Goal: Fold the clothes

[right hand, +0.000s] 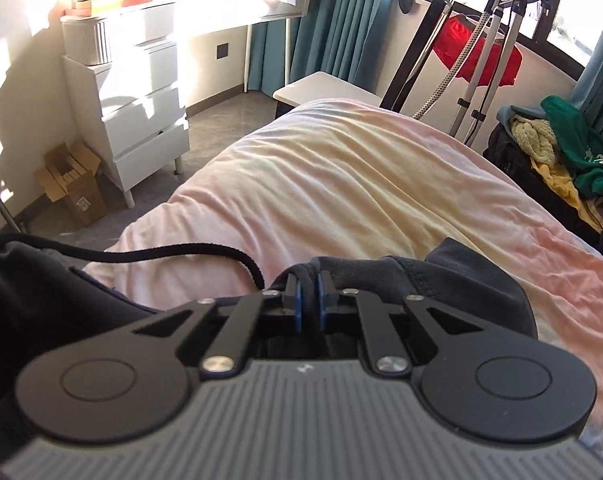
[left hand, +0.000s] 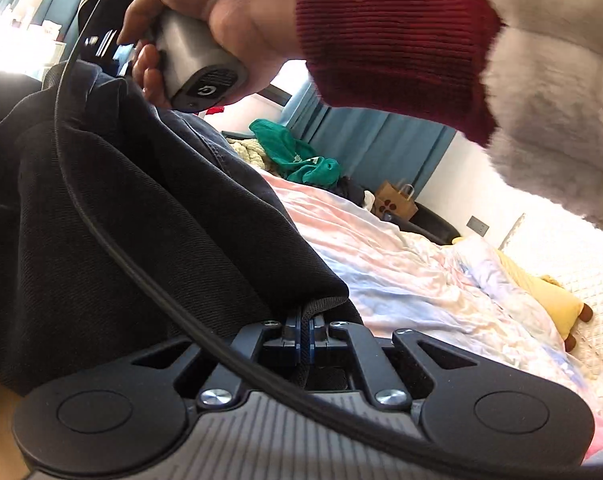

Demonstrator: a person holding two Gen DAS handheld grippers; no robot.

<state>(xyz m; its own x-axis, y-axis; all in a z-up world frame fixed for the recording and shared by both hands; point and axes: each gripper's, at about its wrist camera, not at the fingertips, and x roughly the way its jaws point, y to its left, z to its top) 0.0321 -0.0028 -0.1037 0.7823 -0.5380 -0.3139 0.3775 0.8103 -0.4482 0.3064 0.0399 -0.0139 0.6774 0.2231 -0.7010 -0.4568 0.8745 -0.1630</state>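
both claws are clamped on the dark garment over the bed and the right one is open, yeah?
Not quite: the right claw is shut, not open. The right wrist view shows its blue pads closed on a fold of the dark garment above the bed. The rest holds: in the left wrist view the left claw is also clamped on the garment's edge.
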